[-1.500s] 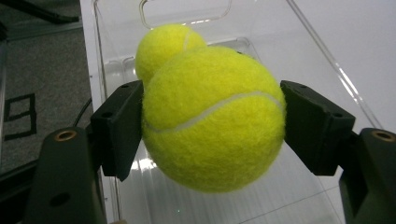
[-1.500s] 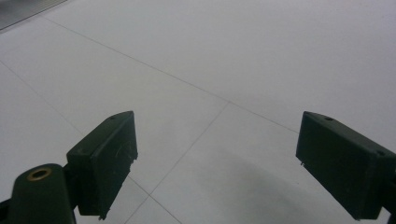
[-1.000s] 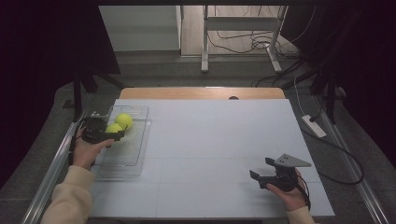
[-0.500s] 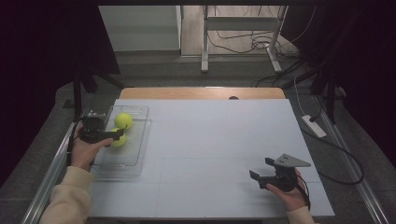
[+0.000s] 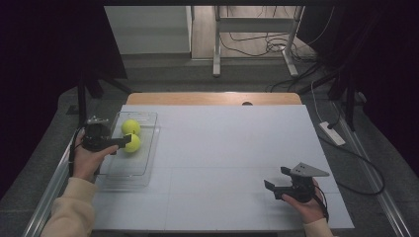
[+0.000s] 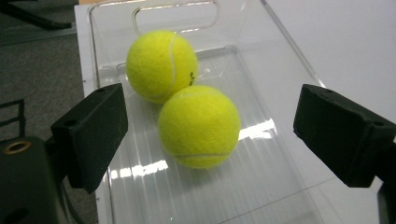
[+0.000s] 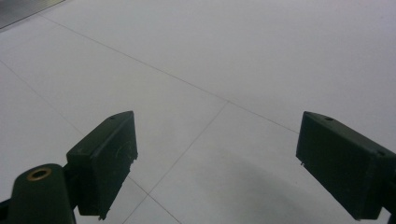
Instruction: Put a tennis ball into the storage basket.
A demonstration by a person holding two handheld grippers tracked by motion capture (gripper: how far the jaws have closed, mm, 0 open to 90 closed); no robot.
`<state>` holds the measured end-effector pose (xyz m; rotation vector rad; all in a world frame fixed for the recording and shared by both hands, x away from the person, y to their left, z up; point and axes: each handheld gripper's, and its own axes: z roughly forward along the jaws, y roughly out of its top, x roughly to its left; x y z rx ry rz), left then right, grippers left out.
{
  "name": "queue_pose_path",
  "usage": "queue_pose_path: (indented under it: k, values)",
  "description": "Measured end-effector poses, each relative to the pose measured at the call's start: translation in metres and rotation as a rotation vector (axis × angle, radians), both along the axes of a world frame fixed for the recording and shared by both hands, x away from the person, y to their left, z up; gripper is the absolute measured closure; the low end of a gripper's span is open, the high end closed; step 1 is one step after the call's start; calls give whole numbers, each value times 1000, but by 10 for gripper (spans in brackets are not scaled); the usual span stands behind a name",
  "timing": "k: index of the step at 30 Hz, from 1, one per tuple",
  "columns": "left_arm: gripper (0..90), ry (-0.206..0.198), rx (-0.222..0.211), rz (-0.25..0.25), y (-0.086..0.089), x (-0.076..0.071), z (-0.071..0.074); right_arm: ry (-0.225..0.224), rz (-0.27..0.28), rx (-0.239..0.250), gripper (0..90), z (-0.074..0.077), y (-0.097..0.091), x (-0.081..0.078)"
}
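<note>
Since left gripper (image 6: pixel 205 135) jaws have just been opening, near tennis ball (image 6: pixel 199 126) sits released in clear tray (image 6: pixel 261 88), touching second ball (image 6: pixel 161 65); placement looks done. Right gripper (image 7: pixel 215 163) spread, empty, over table (image 7: pixel 233 56).

this looks like a lab or test room set up for recording, not a home. the desk (image 5: pixel 222 163) is a plain white board laid over a wooden top, with metal rails (image 5: pixel 54 182) along its sides. dark curtains (image 5: pixel 44 54) close off both sides. behind the desk the floor is grey, with loose cables (image 5: pixel 257 47) trailing round a metal stand (image 5: pixel 216 44), and a power strip (image 5: pixel 332 133) lies on the floor at the right. a pale cabinet (image 5: pixel 148 29) stands at the back.
</note>
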<state>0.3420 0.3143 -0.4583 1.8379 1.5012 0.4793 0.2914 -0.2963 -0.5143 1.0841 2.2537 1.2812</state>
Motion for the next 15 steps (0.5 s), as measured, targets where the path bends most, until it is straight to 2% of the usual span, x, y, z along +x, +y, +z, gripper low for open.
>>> queue_pose_path:
  k: [15]
  values:
    - [114,-78,-68,-68,-11,-13,10,1,-3,13,122,0,-2,2]
